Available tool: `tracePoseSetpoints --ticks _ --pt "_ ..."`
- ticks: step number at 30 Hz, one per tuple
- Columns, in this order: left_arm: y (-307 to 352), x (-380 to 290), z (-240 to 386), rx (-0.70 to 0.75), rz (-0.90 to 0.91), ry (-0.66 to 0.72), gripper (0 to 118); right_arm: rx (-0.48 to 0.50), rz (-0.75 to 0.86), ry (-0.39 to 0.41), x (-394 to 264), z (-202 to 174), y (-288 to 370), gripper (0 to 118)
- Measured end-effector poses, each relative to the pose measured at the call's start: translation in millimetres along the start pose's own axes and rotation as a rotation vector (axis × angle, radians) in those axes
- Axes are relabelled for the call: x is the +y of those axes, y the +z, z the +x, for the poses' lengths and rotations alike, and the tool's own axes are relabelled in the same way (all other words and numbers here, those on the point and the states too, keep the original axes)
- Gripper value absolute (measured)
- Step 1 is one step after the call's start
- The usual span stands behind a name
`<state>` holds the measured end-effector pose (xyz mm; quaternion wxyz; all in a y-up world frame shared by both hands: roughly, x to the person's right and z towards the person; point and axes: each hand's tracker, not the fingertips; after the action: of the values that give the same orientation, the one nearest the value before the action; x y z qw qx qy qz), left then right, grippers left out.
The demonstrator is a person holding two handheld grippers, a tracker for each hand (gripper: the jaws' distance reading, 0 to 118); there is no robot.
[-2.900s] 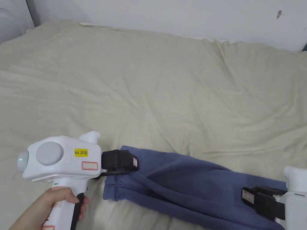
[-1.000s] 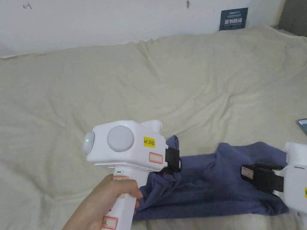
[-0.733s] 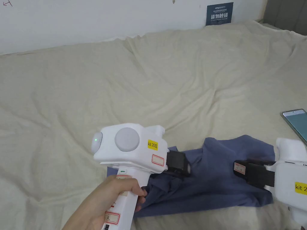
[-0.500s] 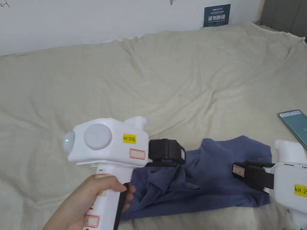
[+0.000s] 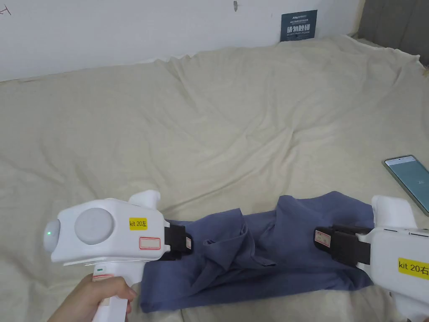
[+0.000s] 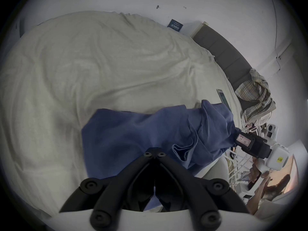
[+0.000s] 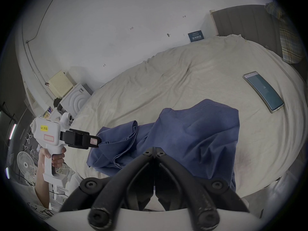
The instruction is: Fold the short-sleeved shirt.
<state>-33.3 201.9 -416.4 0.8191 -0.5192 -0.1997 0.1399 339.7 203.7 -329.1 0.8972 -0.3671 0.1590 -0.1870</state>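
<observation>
A blue short-sleeved shirt [image 5: 259,251] lies rumpled in a long band near the front edge of the bed. My left gripper [image 5: 189,244] sits at its left end, jaws shut on the cloth there. In the right gripper view the left gripper [image 7: 98,141] has the shirt [image 7: 191,134] gathered into its tip. My right gripper [image 5: 317,237] is shut on the shirt's right part. In the left gripper view the cloth [image 6: 141,134] bunches toward the right gripper [image 6: 238,137]. Folds and a loose flap lie in the middle between the two.
A cream sheet [image 5: 209,125] covers the bed. A phone [image 5: 408,178] lies on it at the right, just beyond the shirt. A white wall with a small blue sign [image 5: 298,25] runs behind; a grey headboard [image 5: 394,25] stands at the right, with a plaid cloth [image 6: 255,98] draped on it.
My left gripper has moved from the shirt's middle out to the left and down, drawing that end of the shirt out longer. The right gripper has held its grip in place.
</observation>
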Motion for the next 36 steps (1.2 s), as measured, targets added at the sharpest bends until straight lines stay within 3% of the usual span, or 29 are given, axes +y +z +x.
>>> tracePoseSetpoints --ticks 9,24,28,32,36 --pt "-32 -3 11 0.039 -0.068 -0.010 0 -0.013 -0.011 0.004 -1 5 4 0" --pt "-52 -23 74 -0.239 -0.145 -0.089 0 -0.047 -0.002 0.005 0 10 17 0" --pt "-55 -32 78 -0.245 -0.174 -0.092 0 -0.046 0.001 0.001 0 7 17 0" --pt "-26 -28 60 -0.302 -0.104 -0.037 0 -0.044 0.002 0.023 3 -2 21 0" --pt "19 -14 23 -0.211 0.016 -0.013 0 -0.047 0.008 0.045 8 -11 20 0"
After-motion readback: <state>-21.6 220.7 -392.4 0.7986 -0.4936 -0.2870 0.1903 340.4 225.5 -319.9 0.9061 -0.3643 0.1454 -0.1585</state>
